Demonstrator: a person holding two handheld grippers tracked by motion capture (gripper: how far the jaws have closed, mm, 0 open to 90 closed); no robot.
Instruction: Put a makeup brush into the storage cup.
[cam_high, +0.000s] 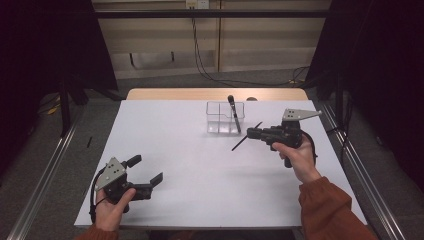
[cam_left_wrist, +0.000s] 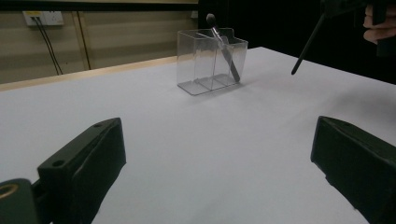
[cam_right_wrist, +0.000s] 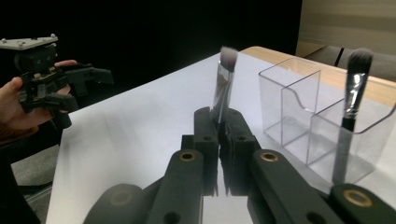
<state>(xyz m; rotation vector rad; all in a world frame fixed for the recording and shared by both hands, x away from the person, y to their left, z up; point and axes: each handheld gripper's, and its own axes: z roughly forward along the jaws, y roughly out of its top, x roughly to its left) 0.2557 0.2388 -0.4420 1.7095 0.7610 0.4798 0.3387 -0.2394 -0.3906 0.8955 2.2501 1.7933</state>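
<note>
A clear compartmented holder (cam_high: 220, 123) stands at the back middle of the white table (cam_high: 200, 175), with one dark makeup brush (cam_high: 233, 112) leaning in it, bristles up. Just right of the holder, my right gripper (cam_high: 251, 133) is shut on a second brush (cam_high: 242, 140), whose thin handle slants down toward the table. In the right gripper view the jaws (cam_right_wrist: 218, 122) pinch that brush (cam_right_wrist: 224, 84) at its silver ferrule, bristles up, next to the holder (cam_right_wrist: 289, 107). Near the front left, my left gripper (cam_high: 146, 170) is open and holds nothing, its jaws (cam_left_wrist: 219, 158) wide apart above bare table.
A wooden strip (cam_high: 215, 94) runs along the table's far edge. Black cables (cam_high: 210, 75) hang down the wall behind and trail across the floor. Metal rails (cam_high: 45, 170) flank the table on both sides. Dark drapes close off left and right.
</note>
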